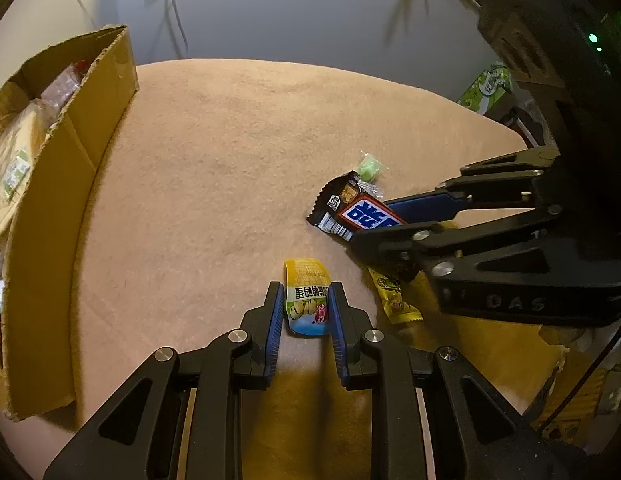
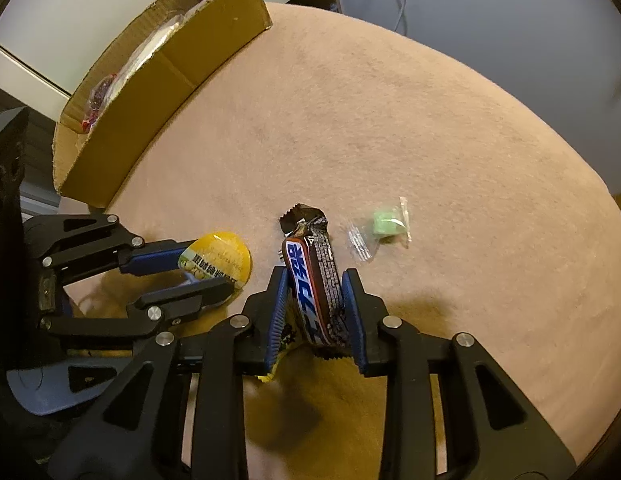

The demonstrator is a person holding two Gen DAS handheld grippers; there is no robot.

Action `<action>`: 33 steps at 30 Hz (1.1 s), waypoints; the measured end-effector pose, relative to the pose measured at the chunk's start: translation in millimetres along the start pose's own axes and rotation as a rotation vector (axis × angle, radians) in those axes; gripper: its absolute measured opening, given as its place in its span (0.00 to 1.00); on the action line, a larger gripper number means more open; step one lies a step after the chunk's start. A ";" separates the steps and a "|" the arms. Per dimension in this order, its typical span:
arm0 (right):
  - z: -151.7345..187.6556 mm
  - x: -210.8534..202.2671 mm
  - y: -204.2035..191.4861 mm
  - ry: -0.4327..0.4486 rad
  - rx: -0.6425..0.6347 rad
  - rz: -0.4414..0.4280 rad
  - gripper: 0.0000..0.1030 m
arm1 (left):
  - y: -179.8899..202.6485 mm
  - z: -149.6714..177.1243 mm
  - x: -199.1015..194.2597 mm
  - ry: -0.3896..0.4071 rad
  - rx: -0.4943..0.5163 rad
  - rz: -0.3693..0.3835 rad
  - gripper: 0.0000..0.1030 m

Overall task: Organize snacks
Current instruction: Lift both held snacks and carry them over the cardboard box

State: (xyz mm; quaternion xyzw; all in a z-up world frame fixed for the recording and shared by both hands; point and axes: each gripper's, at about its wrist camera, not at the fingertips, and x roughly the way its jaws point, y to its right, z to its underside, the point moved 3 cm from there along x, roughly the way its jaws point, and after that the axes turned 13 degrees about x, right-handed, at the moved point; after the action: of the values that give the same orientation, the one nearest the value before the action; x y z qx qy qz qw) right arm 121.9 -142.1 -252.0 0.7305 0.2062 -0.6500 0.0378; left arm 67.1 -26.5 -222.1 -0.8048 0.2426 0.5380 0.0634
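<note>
On a tan tabletop beside a cardboard box, the left gripper clamps a yellow snack packet and the right gripper pinches a chocolate bar; slick wrappers could slip during lifting, judging by the edge-on grips.

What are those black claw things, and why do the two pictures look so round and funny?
They are grabbers that a person holds, one in each hand. Each carries a tiny camera with a round lens, which bends the picture. One picture looks along the left gripper, shut on a yellow snack packet. The other looks along the right gripper, shut on a dark chocolate bar. On the tan table lie a small green candy and another yellow packet. The cardboard box at the edge already holds snacks.
</note>
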 end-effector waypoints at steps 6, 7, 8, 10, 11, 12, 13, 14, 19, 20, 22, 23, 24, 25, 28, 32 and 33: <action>-2.2 8.0 -14.5 0.015 -0.064 0.057 0.27 | -2.8 1.2 -2.8 0.009 -0.006 -0.009 0.20; -2.2 7.7 -15.3 0.018 -0.068 0.063 0.25 | -4.2 0.5 -5.1 0.015 -0.010 -0.010 0.20; -2.0 6.2 -16.0 0.024 -0.067 0.067 0.23 | -4.4 1.7 -7.3 0.020 -0.014 -0.011 0.20; -0.1 1.2 -14.9 0.040 -0.054 0.062 0.19 | -6.8 2.0 -13.0 0.031 -0.023 -0.012 0.20; -1.0 -2.1 -14.7 0.045 -0.047 0.053 0.19 | -8.4 1.1 -16.3 0.038 -0.027 -0.014 0.20; -1.8 -6.4 -14.4 0.053 -0.041 0.045 0.19 | -10.1 0.6 -19.2 0.043 -0.028 -0.017 0.20; -2.4 -9.7 -14.3 0.059 -0.039 0.043 0.19 | -11.7 0.2 -22.3 0.047 -0.030 -0.021 0.20; -3.6 -13.9 -14.5 0.067 -0.040 0.040 0.19 | -14.3 -0.3 -25.5 0.054 -0.037 -0.026 0.20; -8.3 -34.9 -11.8 0.105 -0.028 0.030 0.19 | -26.1 -3.5 -41.2 0.088 -0.066 -0.047 0.20; -10.7 -39.4 -13.4 0.113 -0.029 0.029 0.19 | -28.6 -4.3 -45.2 0.095 -0.070 -0.052 0.20; -16.4 -46.8 -17.5 0.127 -0.033 0.022 0.19 | -35.6 -6.0 -52.5 0.112 -0.077 -0.064 0.20; -19.4 -51.2 -20.9 0.135 -0.039 0.019 0.19 | -40.1 -6.0 -54.3 0.117 -0.080 -0.068 0.20; -20.5 -53.0 -25.7 0.141 -0.043 0.017 0.19 | -44.2 -6.6 -57.5 0.123 -0.084 -0.075 0.20; -21.2 -55.6 -29.2 0.147 -0.047 0.014 0.19 | -49.2 -7.0 -60.3 0.129 -0.089 -0.085 0.20; -31.5 -62.3 -42.4 0.165 -0.060 -0.005 0.19 | -62.7 -6.5 -69.2 0.142 -0.108 -0.105 0.20; -47.7 -67.9 -62.4 0.187 -0.091 -0.021 0.19 | -81.7 -2.5 -81.5 0.160 -0.134 -0.137 0.20; -50.7 -66.4 -68.3 0.191 -0.096 -0.024 0.19 | -86.9 -1.0 -84.9 0.165 -0.141 -0.144 0.20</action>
State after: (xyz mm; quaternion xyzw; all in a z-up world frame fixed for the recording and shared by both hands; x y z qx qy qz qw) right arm 140.6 -80.2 -165.7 0.7839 0.2487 -0.5671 0.0452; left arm 82.1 76.4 -159.4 -0.8640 0.1504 0.4798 0.0250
